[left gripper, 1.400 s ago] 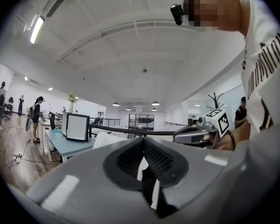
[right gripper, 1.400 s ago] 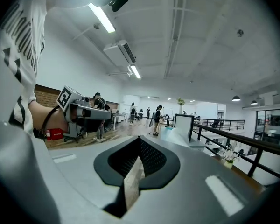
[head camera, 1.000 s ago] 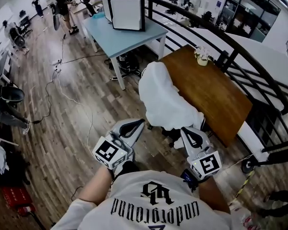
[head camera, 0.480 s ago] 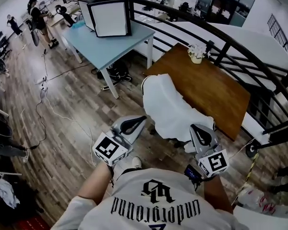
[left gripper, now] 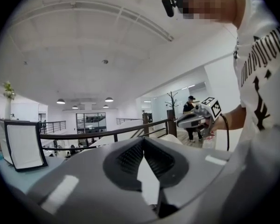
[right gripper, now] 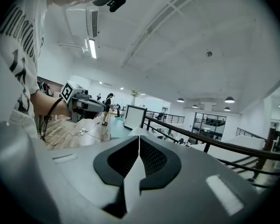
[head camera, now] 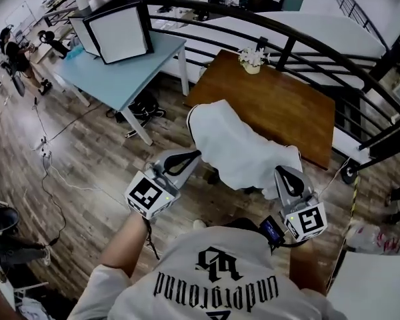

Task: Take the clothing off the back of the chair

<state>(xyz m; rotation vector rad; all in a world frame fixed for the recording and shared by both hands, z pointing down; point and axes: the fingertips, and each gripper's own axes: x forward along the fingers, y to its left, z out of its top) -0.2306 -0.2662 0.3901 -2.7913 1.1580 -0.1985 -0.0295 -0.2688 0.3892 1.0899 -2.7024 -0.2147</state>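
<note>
Mid-frame, the left gripper and right gripper are each clamped shut on an edge of the white clothing.

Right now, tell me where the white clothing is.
Head view, centre: the white clothing drapes over the back of the chair, beside the brown table, with the left gripper and right gripper pinching its two sides.
</note>
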